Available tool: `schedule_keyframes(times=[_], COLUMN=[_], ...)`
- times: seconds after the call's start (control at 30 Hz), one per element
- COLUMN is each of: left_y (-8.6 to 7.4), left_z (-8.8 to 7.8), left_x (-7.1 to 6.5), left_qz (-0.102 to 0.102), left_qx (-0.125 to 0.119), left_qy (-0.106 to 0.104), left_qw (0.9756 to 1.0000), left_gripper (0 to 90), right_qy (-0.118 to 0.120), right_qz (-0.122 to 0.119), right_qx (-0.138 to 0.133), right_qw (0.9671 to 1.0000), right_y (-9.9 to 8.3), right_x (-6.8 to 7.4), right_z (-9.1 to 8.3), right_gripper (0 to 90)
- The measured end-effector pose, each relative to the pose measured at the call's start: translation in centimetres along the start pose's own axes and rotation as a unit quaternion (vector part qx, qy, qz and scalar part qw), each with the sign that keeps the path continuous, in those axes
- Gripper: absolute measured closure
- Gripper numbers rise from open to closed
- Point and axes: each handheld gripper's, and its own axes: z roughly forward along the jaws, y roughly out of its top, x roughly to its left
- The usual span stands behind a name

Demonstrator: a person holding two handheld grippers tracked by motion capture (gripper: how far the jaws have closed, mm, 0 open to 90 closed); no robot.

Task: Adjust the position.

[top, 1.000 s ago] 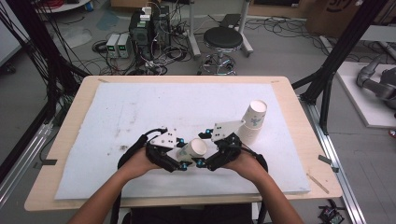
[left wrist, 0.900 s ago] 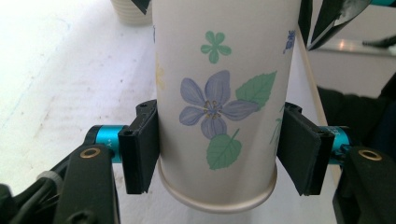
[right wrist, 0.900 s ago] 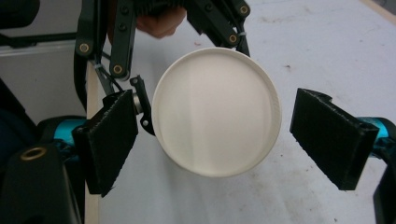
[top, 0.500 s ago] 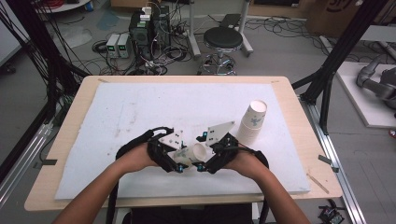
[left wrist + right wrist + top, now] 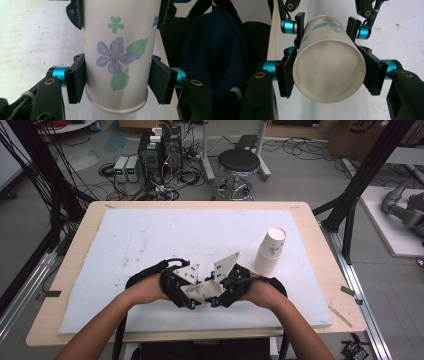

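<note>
**Both grippers pinching one cup**

At the table's near edge, the left gripper (image 5: 189, 296) and right gripper (image 5: 216, 295) are both clamping the flowered paper cup (image 5: 201, 290) (right jaws having just closed). Farther right, a cup stack (image 5: 270, 251) is standing on the white mat (image 5: 150, 235).

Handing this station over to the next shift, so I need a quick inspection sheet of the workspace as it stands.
Surface: white mat on a wooden table, faintly stained.
Job's things: flowered paper cup held lying level between both grippers; cup stack upright at the mat's right.
Clutter: nothing seen on the mat.
Grippers: left gripper shut on the cup near its rim; right gripper has just closed on it too.
Cables: black cables trail along both forearms.
Surroundings: stool, electronics boxes, loose wires on the floor.
</note>
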Motion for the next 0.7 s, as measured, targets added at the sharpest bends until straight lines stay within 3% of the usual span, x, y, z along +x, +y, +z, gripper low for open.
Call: schedule_keyframes(times=[0.07,0.13,0.17,0.2,0.27,0.3,0.33,0.37,0.4,0.5,0.53,0.6,0.7], left_y=[-0.1,-0.4,-0.4,-0.8,-1.3,-1.3,-1.9,-1.9,-2.4,-3.0,-3.0,-3.5,-3.5], left_z=[-0.1,-0.3,-0.3,-0.7,-1.1,-1.1,-1.5,-1.5,-1.8,-2.0,-2.0,-1.9,-1.9], left_x=[0.0,0.0,0.0,0.1,0.1,0.1,0.1,0.1,-0.2,-0.6,-0.6,-0.8,-0.9], left_qz=[0.002,-0.018,-0.018,-0.035,-0.049,-0.049,-0.063,-0.063,-0.077,-0.08,-0.08,-0.081,-0.08], left_qx=[-0.003,-0.042,-0.042,-0.074,-0.107,-0.107,-0.138,-0.138,-0.166,-0.207,-0.207,-0.221,-0.224], left_qy=[0.0,0.007,0.007,0.015,0.019,0.019,0.027,0.027,0.04,0.046,0.046,0.053,0.056], left_qw=[1.0,0.999,0.999,0.9965,0.9928,0.9928,0.9881,0.9881,0.9823,0.974,0.974,0.9704,0.9697], left_gripper=[35.0,31.0,27.8,23.1,19.5,19.5,19.4,19.4,19.4,19.4,19.3,19.1,19.0], right_qy=[0.004,0.004,0.005,0.004,-0.001,-0.001,-0.005,-0.007,-0.009,-0.016,-0.016,-0.021,-0.021], right_qz=[0.001,0.007,0.014,0.019,0.028,0.032,0.036,0.04,0.044,0.065,0.065,0.074,0.082], right_qx=[-0.003,-0.006,-0.008,-0.012,-0.023,-0.03,-0.037,-0.045,-0.054,-0.086,-0.086,-0.111,-0.128], right_qw=[1.0,0.9999,0.9998,0.9998,0.9993,0.999,0.9987,0.9981,0.9975,0.994,0.994,0.9909,0.9882], right_y=[0.0,-0.1,-0.2,-0.2,-0.4,-0.6,-0.7,-0.9,-1.1,-1.9,-1.9,-2.6,-3.0], right_x=[-0.1,-0.2,-0.2,-0.3,-0.4,-0.5,-0.6,-0.6,-0.6,-0.6,-0.6,-0.5,-0.3], right_z=[0.0,-0.1,-0.1,-0.3,-0.6,-0.8,-1.0,-1.2,-1.5,-2.1,-2.1,-2.6,-2.9], right_gripper=[37.4,37.4,37.4,37.4,37.4,37.4,37.4,37.4,37.4,37.3,37.3,37.3,37.3])
